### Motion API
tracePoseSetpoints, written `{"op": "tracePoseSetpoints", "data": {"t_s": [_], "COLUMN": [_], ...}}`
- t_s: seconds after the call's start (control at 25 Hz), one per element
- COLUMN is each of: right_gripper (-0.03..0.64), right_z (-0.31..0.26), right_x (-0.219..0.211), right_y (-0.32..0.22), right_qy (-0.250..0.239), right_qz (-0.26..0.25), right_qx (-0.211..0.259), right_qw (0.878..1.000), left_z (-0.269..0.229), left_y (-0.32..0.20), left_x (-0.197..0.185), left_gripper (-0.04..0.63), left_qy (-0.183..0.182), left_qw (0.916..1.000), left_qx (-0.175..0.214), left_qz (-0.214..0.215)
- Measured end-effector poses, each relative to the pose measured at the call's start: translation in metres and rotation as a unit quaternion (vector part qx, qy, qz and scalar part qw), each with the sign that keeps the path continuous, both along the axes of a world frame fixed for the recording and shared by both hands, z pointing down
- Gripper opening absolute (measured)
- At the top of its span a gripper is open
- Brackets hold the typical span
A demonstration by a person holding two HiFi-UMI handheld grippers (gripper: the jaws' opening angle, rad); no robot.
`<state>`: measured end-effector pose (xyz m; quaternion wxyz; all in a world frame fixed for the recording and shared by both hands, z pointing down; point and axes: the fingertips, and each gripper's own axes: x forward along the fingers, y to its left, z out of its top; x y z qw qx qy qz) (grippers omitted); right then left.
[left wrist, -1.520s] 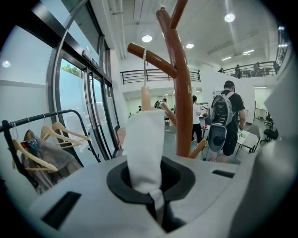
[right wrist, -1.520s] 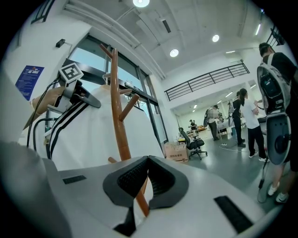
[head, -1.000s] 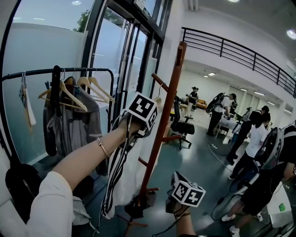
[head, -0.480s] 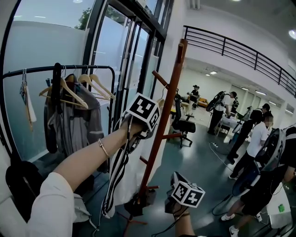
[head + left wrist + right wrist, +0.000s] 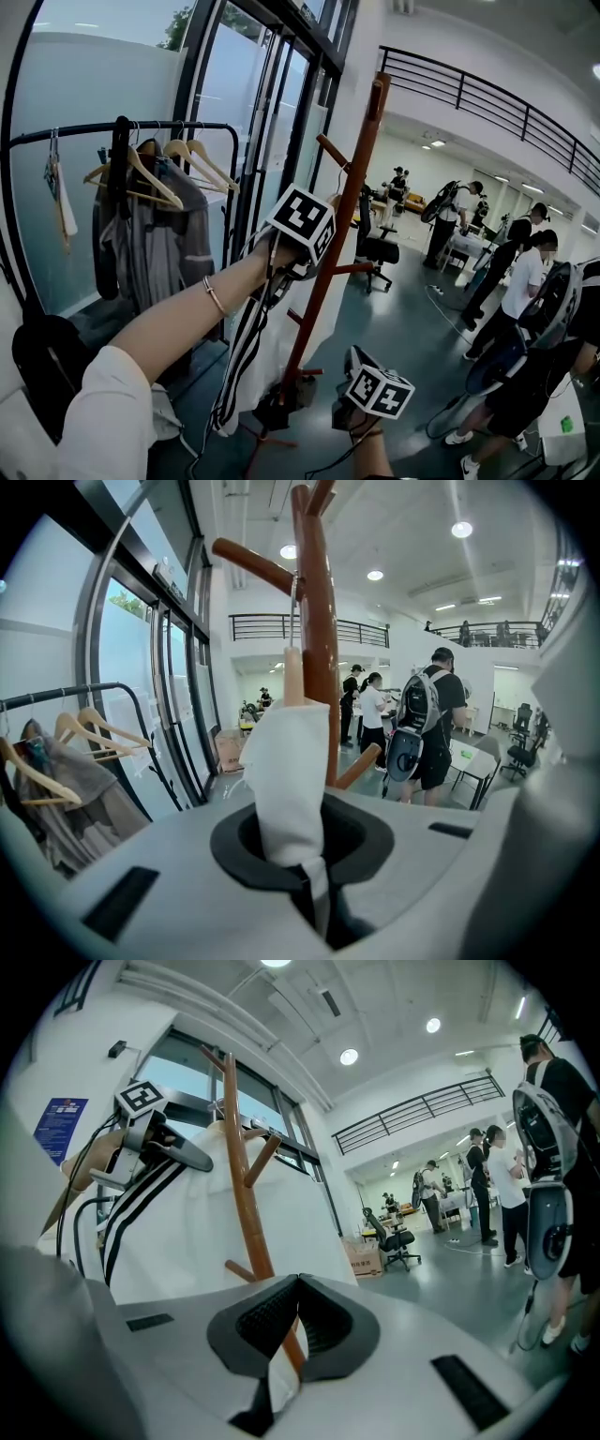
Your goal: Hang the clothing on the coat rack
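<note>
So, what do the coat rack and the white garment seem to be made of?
Coat rack: probably wood with a smooth reddish-brown varnish or paint, judging by its round pole, angled pegs and slight sheen.
White garment: soft matte fabric, weave unclear; it folds and hangs limply.

From my head view, the left gripper's [image 5: 305, 230] jaws sit behind its own marker cube (only its camera shows them). Below it the clothing [image 5: 236, 361] covers the coat rack's [image 5: 330, 239] foot. The bottom edge clips the right gripper [image 5: 354, 412].
</note>
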<state>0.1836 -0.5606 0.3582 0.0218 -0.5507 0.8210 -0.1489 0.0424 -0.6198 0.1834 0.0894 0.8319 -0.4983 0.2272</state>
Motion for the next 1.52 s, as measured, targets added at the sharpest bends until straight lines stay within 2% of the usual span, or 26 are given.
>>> {"op": "tracePoseSetpoints", "data": {"t_s": [0.2, 0.32, 0.64, 0.8, 1.08, 1.28, 1.4, 1.52], "right_gripper": [0.023, 0.023, 0.023, 0.023, 0.023, 0.023, 0.023, 0.023], "right_z": [0.003, 0.005, 0.008, 0.009, 0.009, 0.004, 0.004, 0.005], "right_x": [0.002, 0.003, 0.001, -0.002, -0.01, -0.023, -0.032, -0.039], "right_y": [0.005, 0.007, 0.015, 0.02, 0.027, 0.035, 0.039, 0.045], "right_qy": [-0.003, -0.005, 0.0, 0.0, 0.023, 0.039, 0.044, 0.05], "right_qz": [0.001, 0.001, 0.001, -0.003, -0.001, -0.007, -0.009, -0.009], "right_qx": [-0.003, -0.005, -0.008, -0.009, -0.012, -0.007, -0.008, -0.009], "right_qw": [1.0, 1.0, 1.0, 1.0, 1.0, 0.999, 0.999, 0.999], "left_z": [-0.001, -0.002, -0.006, -0.009, -0.014, -0.019, -0.025, -0.036], "left_y": [0.006, 0.01, 0.021, 0.029, 0.044, 0.059, 0.069, 0.081], "left_x": [0.004, 0.008, 0.014, 0.016, 0.014, 0.007, -0.002, -0.013], "left_gripper": [0.068, 0.122, 0.189, 0.225, 0.25, 0.253, 0.253, 0.253], "left_qy": [0.019, 0.021, 0.03, 0.046, 0.084, 0.091, 0.085, 0.091], "left_qw": [0.9998, 0.9995, 0.9986, 0.9972, 0.9921, 0.9881, 0.9838, 0.9759], "left_qx": [0.005, 0.013, 0.035, 0.046, 0.074, 0.111, 0.151, 0.196], "left_qz": [0.009, 0.017, 0.027, 0.038, 0.058, 0.055, 0.046, 0.033]}}
